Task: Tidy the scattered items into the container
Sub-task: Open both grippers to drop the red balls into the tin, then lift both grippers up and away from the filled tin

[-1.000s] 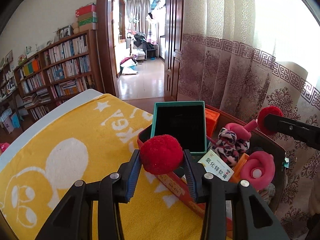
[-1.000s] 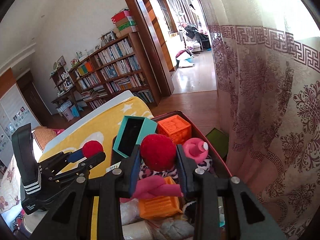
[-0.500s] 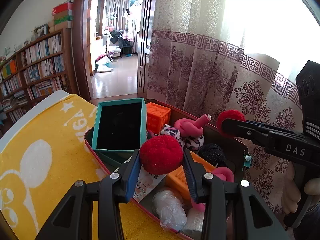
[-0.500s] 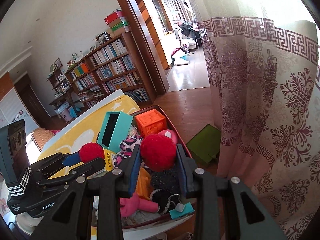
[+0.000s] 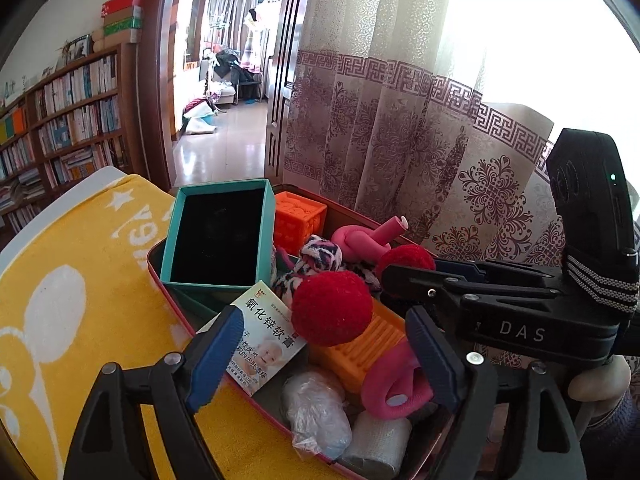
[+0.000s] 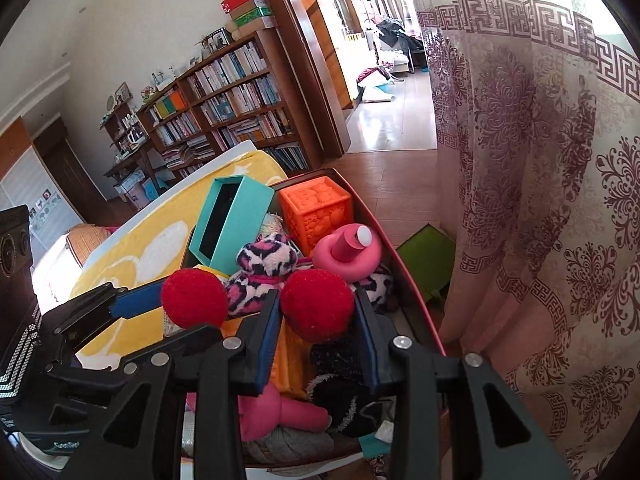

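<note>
A red-rimmed container [image 5: 160,276] [image 6: 404,276] sits on a yellow towel and holds several items. My left gripper [image 5: 320,336] is open over it. A red pom-pom [image 5: 331,307] sits loose between its spread fingers, above an orange ridged block [image 5: 374,334]. My right gripper [image 6: 318,316] is shut on a second red pom-pom [image 6: 317,305] over the container's right side. It also shows in the left wrist view [image 5: 406,261]. The left gripper's pom-pom shows in the right wrist view [image 6: 194,298].
In the container are a teal box [image 5: 218,236], an orange cube [image 5: 298,220], a pink toy [image 5: 370,240], a spotted plush [image 5: 320,260], a medicine carton [image 5: 266,336] and wrapped bundles [image 5: 316,412]. A patterned curtain [image 5: 400,140] hangs right behind. A bookshelf [image 6: 224,100] stands far left.
My left gripper's fingers have spread apart, freeing the red pom-pom over the container. My right gripper has moved closer to the left one, still holding its pom-pom.
</note>
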Motion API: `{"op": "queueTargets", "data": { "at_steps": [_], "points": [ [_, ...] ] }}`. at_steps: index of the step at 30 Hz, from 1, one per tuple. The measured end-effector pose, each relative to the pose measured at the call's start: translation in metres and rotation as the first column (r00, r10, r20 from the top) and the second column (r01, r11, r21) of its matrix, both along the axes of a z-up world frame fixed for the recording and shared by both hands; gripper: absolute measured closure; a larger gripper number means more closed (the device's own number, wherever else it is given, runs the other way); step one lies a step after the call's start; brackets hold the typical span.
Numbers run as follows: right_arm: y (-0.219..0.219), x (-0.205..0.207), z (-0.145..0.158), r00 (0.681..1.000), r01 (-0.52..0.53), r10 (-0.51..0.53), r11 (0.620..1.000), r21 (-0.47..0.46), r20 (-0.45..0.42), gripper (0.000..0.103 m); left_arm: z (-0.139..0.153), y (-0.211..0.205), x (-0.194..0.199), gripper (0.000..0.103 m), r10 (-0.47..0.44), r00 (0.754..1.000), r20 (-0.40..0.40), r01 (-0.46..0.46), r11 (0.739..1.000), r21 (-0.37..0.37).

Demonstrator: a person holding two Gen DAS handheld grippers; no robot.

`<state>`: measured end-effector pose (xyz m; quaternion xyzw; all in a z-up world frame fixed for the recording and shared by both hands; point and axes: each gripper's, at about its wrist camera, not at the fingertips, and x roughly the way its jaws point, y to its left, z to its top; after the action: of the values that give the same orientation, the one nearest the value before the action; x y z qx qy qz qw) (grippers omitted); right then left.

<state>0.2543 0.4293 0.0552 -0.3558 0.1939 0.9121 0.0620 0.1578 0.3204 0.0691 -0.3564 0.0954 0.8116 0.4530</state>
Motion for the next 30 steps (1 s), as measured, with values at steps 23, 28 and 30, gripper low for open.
{"op": "queueTargets", "data": {
  "at_steps": [23,28,30],
  "points": [
    [0.002,0.061,0.019,0.995,-0.084,0.083,0.996,0.02,0.048,0.02,0.017,-0.036,0.018,0.001,0.186,0.982,0.029,-0.186,0.982,-0.016],
    [-0.017,0.075,0.017,0.985,-0.154,0.147,0.985,0.083,0.085,0.02,0.014,-0.028,0.036,0.001,0.236,0.972,0.004,-0.234,0.965,-0.118],
    [-0.024,0.081,0.016,0.981,-0.175,0.164,0.978,0.114,0.098,0.02,0.016,-0.025,0.047,0.001,0.229,0.973,-0.021,-0.23,0.965,-0.129]
  ]
}}
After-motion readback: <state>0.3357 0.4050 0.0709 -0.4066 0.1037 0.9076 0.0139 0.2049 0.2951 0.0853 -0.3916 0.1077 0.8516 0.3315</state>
